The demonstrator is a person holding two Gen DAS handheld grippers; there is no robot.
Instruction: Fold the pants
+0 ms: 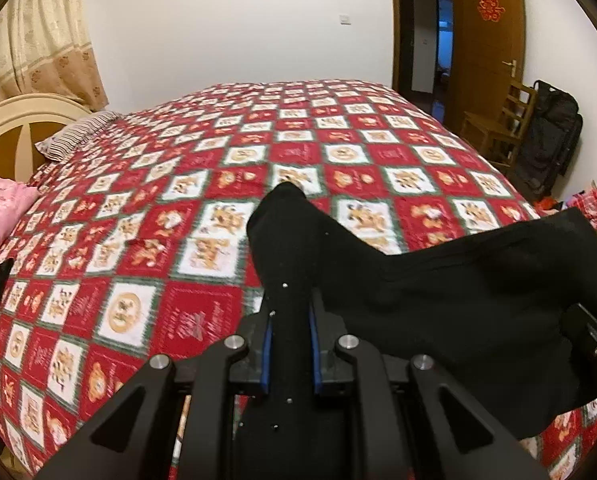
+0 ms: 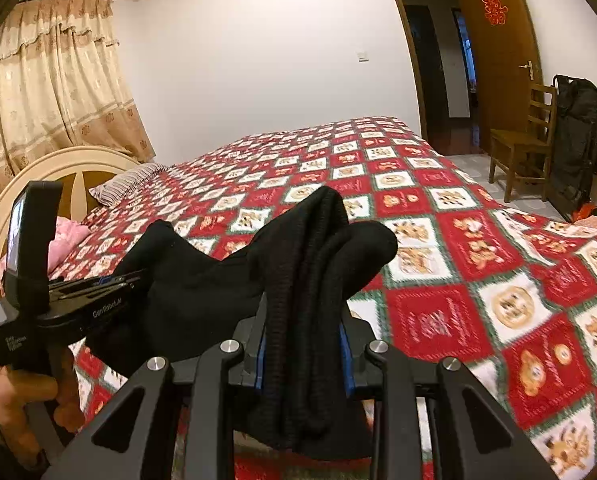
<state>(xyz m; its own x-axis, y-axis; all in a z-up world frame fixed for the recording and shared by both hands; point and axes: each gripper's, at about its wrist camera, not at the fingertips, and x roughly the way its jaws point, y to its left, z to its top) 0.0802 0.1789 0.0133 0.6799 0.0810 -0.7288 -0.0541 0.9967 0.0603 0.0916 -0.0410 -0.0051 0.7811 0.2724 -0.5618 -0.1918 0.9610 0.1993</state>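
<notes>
Black pants [image 2: 310, 280] fill the foreground of both wrist views, lifted above a bed covered by a red, white and green patchwork quilt [image 2: 478, 280]. Nearest the right wrist camera, the right gripper [image 2: 304, 356] pinches a thick ribbed bunch of the fabric between its blue-lined pads, the cloth standing up past the fingertips. From there the pants stretch sideways to the left gripper [image 1: 292, 344], whose jaws are pressed together on a thinner fold of the same black cloth. A hand [image 2: 22, 408] grasps that left gripper's handle at the lower left of the right wrist view. The garment hangs over the near edge of the bed. A striped pillow [image 1: 78, 136] lies at the headboard end, and a wooden chair [image 2: 526, 144] stands beyond the far corner.
</notes>
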